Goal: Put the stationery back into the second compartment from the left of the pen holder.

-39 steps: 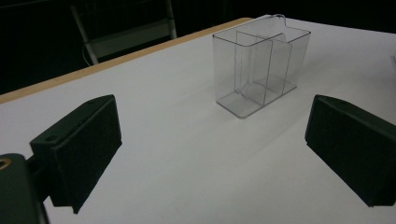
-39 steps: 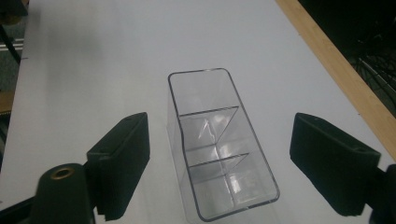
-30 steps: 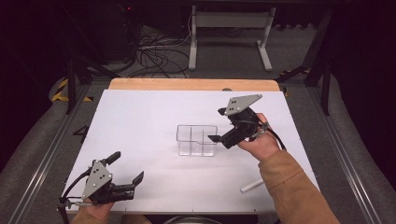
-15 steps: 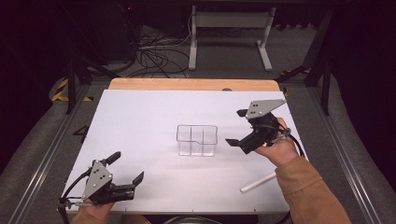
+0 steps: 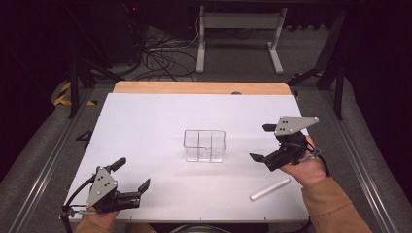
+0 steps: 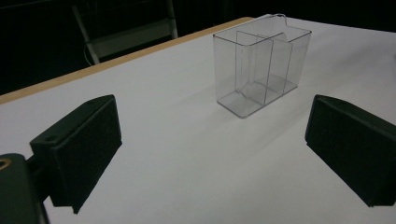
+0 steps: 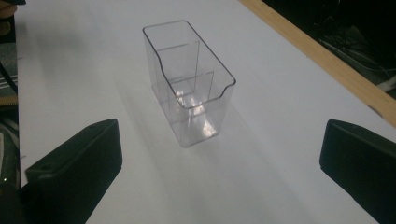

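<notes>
A clear plastic box with inner dividers (image 5: 205,145) stands upright near the middle of the white table (image 5: 160,121); it looks empty (image 6: 261,70) (image 7: 189,81). A white stick (image 5: 269,189) lies flat near the front right edge. My right gripper (image 5: 265,143) hovers to the right of the box, open, jaws pointing at it with nothing between them. My left gripper (image 5: 131,174) rests at the front left corner, open and empty, well away from the box.
A wooden strip (image 5: 201,88) runs along the table's far edge. Beyond it are a metal stand (image 5: 238,29) and cables (image 5: 160,53) on the floor. Rails run along both table sides.
My right gripper has drawn back from the box, moving right and toward the front of the table. The left gripper has stayed still.
</notes>
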The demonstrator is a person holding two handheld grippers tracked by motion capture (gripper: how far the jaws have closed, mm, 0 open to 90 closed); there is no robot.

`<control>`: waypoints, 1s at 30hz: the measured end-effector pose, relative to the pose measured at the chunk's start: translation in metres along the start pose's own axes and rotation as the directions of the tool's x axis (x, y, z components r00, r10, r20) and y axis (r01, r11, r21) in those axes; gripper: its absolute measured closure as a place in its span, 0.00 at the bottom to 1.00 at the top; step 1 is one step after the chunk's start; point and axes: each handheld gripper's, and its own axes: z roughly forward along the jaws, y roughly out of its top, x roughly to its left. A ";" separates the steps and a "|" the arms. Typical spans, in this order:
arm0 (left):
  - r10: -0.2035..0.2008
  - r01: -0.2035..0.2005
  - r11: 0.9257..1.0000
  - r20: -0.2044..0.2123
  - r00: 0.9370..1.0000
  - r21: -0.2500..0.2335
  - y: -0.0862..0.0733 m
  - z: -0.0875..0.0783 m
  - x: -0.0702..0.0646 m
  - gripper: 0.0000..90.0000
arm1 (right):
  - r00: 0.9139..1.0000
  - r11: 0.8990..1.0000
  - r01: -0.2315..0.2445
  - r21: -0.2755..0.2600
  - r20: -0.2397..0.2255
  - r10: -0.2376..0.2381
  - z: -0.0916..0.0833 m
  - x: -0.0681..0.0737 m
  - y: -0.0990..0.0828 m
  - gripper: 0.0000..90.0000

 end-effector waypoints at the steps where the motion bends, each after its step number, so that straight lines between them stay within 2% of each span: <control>1: 0.000 0.000 1.000 0.000 1.000 -0.001 0.000 0.000 0.000 0.05 | 1.000 1.000 -0.007 0.004 -0.001 0.007 0.000 0.000 -0.002 0.00; 3: -0.001 0.001 1.000 -0.002 1.000 -0.001 0.000 0.000 0.000 0.05 | 1.000 0.999 -0.002 0.046 -0.012 0.003 0.000 0.002 -0.005 0.00; 5: 0.000 0.000 1.000 -0.001 1.000 0.001 0.000 0.000 0.000 0.05 | 0.999 0.996 0.035 0.083 0.002 -0.035 0.000 0.008 -0.006 0.00; 7: 0.000 0.000 1.000 0.000 1.000 0.000 0.000 0.000 0.000 0.05 | 0.999 0.993 0.050 0.106 0.002 -0.050 0.000 0.011 -0.008 0.02; 9: 0.000 0.000 1.000 0.001 1.000 0.000 0.000 0.000 0.000 0.05 | 0.998 0.993 0.054 0.106 0.003 -0.055 -0.002 0.011 -0.011 0.05; 12: -0.001 0.001 1.000 0.001 1.000 0.000 0.000 0.000 0.000 0.05 | 1.000 0.996 0.023 0.087 -0.002 -0.023 -0.005 0.009 -0.014 0.05; 15: 0.000 0.000 1.000 0.002 1.000 0.000 0.000 0.000 0.000 0.05 | 1.000 0.996 0.029 0.086 -0.011 -0.028 -0.007 0.009 -0.017 0.09; 23: -0.001 0.001 1.000 0.002 1.000 0.000 0.000 0.000 0.000 0.05 | 0.999 0.987 0.046 0.152 -0.022 -0.043 -0.007 0.007 -0.023 0.10; 27: -0.005 0.005 1.000 0.001 1.000 0.001 0.000 0.000 0.000 0.05 | 0.995 0.977 0.097 0.189 -0.024 -0.094 -0.006 0.011 -0.027 0.04; 30: -0.005 0.005 1.000 -0.001 1.000 0.001 -0.001 -0.001 0.000 0.05 | 0.990 0.967 0.137 0.217 -0.056 -0.128 -0.005 0.015 -0.029 0.08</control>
